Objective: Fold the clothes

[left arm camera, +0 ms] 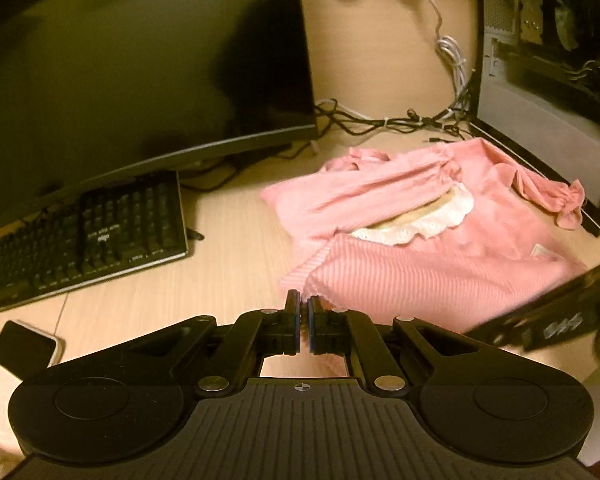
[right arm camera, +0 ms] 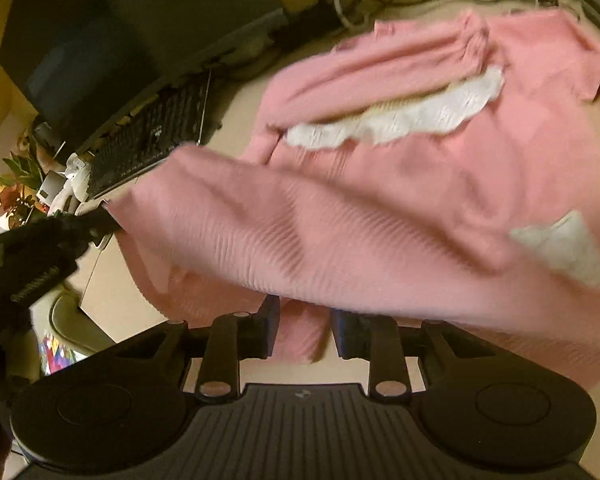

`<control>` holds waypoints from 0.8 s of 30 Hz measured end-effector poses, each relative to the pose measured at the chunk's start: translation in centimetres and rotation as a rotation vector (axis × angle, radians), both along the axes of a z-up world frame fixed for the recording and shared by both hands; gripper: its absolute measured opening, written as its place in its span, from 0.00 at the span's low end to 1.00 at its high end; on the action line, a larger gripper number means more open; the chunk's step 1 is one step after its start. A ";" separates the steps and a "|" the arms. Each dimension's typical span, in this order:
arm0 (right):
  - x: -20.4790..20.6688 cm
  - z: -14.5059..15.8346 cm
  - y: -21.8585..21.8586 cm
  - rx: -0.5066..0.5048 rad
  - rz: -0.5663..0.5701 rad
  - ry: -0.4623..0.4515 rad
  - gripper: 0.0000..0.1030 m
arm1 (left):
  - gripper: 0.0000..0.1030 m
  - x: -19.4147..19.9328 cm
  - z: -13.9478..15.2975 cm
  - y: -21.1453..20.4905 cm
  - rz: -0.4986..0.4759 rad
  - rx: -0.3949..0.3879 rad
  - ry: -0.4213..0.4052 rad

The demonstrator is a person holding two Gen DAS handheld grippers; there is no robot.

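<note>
A pink knit sweater (left arm camera: 420,272) with a white lace collar (left arm camera: 420,224) lies spread on the light wooden desk (left arm camera: 228,264). My left gripper (left arm camera: 304,304) is shut on the ribbed hem's left corner, and pink knit shows under its fingers. Seen from the right wrist, that gripper (right arm camera: 60,236) holds the corner up off the desk. The hem of the sweater (right arm camera: 380,208) runs as a raised fold across to my right gripper (right arm camera: 305,312). That gripper's fingers stand a little apart, with a bunch of knit between them that hides their tips. A white label (right arm camera: 560,248) shows on the fabric.
A dark monitor (left arm camera: 140,60) and black keyboard (left arm camera: 84,236) fill the desk's left side. Tangled cables (left arm camera: 400,122) lie behind the sweater. A computer case (left arm camera: 548,80) stands at the right, close to a ruffled sleeve (left arm camera: 560,200). A small dark device (left arm camera: 24,348) sits near the front left.
</note>
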State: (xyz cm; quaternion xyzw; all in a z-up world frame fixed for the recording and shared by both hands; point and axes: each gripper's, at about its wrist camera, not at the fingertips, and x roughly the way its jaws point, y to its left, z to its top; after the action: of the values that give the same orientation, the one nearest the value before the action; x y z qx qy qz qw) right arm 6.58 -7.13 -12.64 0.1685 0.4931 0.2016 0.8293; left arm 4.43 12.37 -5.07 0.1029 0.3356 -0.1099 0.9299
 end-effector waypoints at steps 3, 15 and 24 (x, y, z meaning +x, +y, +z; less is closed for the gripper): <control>0.1 -0.3 2.0 -0.061 0.036 -0.045 0.37 | 0.05 0.0 0.4 -0.2 -0.012 0.007 -0.008; -1.4 3.9 -3.3 -0.241 -0.065 -0.241 0.00 | 0.05 -0.5 1.5 0.3 -0.002 -0.007 -0.036; -3.7 3.7 -7.2 -0.333 -0.077 -0.300 0.02 | 0.05 -0.7 -1.0 1.0 0.042 -0.041 0.047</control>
State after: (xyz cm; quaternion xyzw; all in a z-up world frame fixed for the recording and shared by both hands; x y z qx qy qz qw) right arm 2.90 -14.31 -8.94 0.0164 0.3841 0.1085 0.9167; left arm 3.76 13.41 -6.07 0.0743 0.3573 -0.0996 0.9257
